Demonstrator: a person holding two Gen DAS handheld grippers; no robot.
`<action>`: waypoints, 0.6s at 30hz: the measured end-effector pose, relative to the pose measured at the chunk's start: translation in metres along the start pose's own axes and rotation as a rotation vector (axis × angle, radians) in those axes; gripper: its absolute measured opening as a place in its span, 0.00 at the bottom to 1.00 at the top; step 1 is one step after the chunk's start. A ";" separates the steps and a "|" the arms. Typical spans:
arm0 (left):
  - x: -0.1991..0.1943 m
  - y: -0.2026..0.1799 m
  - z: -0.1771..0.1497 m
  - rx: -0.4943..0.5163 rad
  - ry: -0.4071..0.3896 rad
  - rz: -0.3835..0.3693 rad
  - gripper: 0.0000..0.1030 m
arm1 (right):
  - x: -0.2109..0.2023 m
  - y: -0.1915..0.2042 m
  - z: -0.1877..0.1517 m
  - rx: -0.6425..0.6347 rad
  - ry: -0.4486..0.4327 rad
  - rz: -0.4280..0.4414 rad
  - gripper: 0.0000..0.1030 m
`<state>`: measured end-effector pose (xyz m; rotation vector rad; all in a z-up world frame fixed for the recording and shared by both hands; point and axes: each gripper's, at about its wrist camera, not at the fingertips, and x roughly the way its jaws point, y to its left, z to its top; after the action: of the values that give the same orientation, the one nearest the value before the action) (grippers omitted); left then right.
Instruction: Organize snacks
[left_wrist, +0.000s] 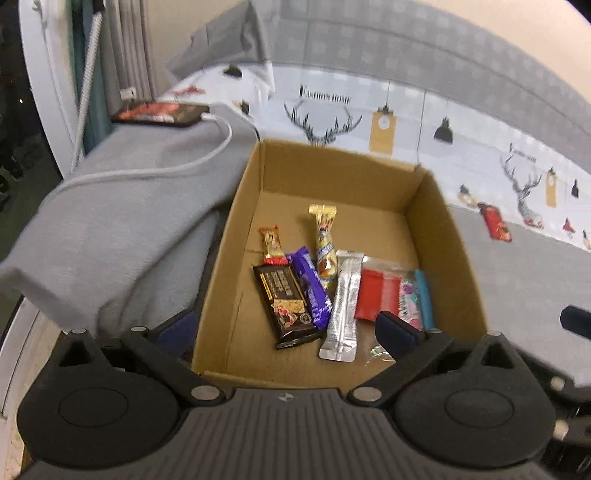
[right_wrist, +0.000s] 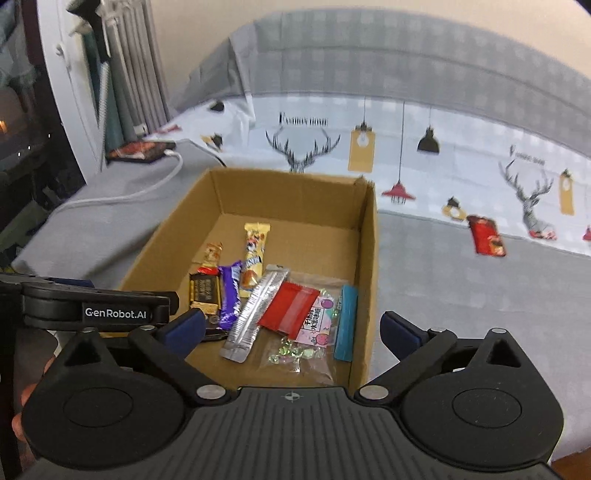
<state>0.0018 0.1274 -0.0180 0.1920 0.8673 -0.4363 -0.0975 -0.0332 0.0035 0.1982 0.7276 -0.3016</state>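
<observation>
- The bed (right_wrist: 461, 295), with its grey cover and a sheet printed with deer heads and lamps, carries everything here; a phone (left_wrist: 159, 112) on a white charging cable (left_wrist: 155, 170) lies at the far left.
- A cardboard box (right_wrist: 365, 258) sits open-topped on the bed, and nearly all the snacks lie flat in its near half.
- A clear candy bag (right_wrist: 314, 332) with a pink label and a blue strip along one edge lies in the near right corner; it looks soft, crinkly and slippery, best pinched at an edge.
- A silver sachet (left_wrist: 343, 306) rests beside a red packet (left_wrist: 376, 297), which partly overlaps the bag.
- A dark chocolate bar (left_wrist: 286, 302) is the stiffest piece (easy to pinch across its width); a purple bar (left_wrist: 310, 288) leans against it.
- A gold-wrapped bar (left_wrist: 325, 247) and a small orange bar (left_wrist: 271, 242) lie further in, all light and easily crushed.
- One red snack packet (right_wrist: 485, 236) lies alone on the bed, well apart to the right of the box, probably the next to collect.
- The left gripper (left_wrist: 284, 328) and right gripper (right_wrist: 291, 330) hover over the box's near edge, jaws spread wide, holding nothing.
</observation>
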 end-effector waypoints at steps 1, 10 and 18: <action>-0.006 -0.001 -0.001 0.004 -0.011 0.001 0.99 | -0.009 0.002 -0.004 -0.004 -0.019 0.000 0.99; -0.060 -0.009 -0.019 0.034 -0.108 0.005 0.99 | -0.063 0.009 -0.024 -0.002 -0.117 -0.001 1.00; -0.091 -0.007 -0.032 0.023 -0.153 0.026 0.99 | -0.095 0.019 -0.034 -0.014 -0.174 0.019 1.00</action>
<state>-0.0747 0.1585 0.0315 0.1885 0.7094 -0.4313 -0.1795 0.0133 0.0440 0.1630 0.5558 -0.2917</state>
